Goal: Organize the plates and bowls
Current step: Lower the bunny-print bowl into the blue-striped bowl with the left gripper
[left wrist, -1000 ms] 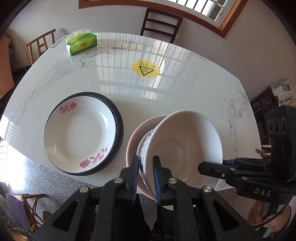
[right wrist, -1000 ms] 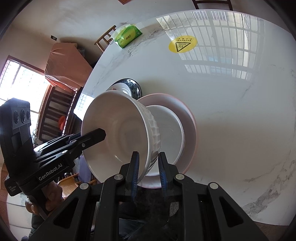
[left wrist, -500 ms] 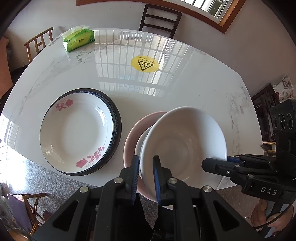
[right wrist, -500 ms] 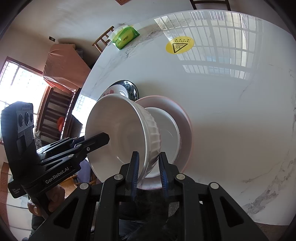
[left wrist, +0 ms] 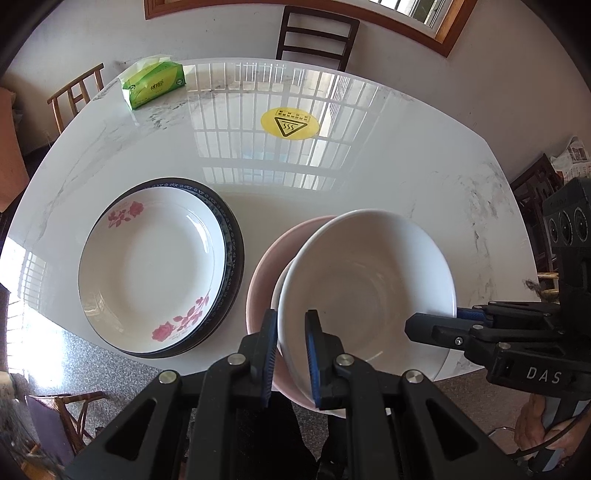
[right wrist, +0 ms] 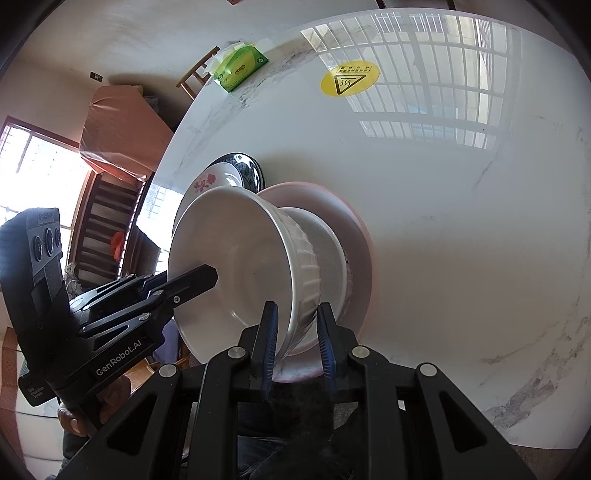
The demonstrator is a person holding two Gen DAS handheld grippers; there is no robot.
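A white ribbed bowl (left wrist: pixel 369 280) (right wrist: pixel 240 273) is held by both grippers at opposite rims, just above a smaller white bowl (right wrist: pixel 325 236) that sits in a pink plate (left wrist: pixel 273 251) (right wrist: pixel 354 229). My left gripper (left wrist: pixel 291 332) is shut on the bowl's near rim. My right gripper (right wrist: pixel 294 325) is shut on the bowl's ribbed wall; it also shows in the left wrist view (left wrist: pixel 458 317). A white plate with red flowers (left wrist: pixel 155 262) lies on a dark blue-rimmed plate (left wrist: pixel 232 240) at the left.
A white marble table (left wrist: pixel 369 166) carries a green tissue pack (left wrist: pixel 153 83) at the far left and a yellow heat-warning sticker (left wrist: pixel 290 123) at the middle. Chairs (left wrist: pixel 317 33) stand around the table. The table's near edge is just under the bowls.
The white bowl has levelled out and come lower over the small bowl and pink plate. Both grippers keep their hold on its rims.
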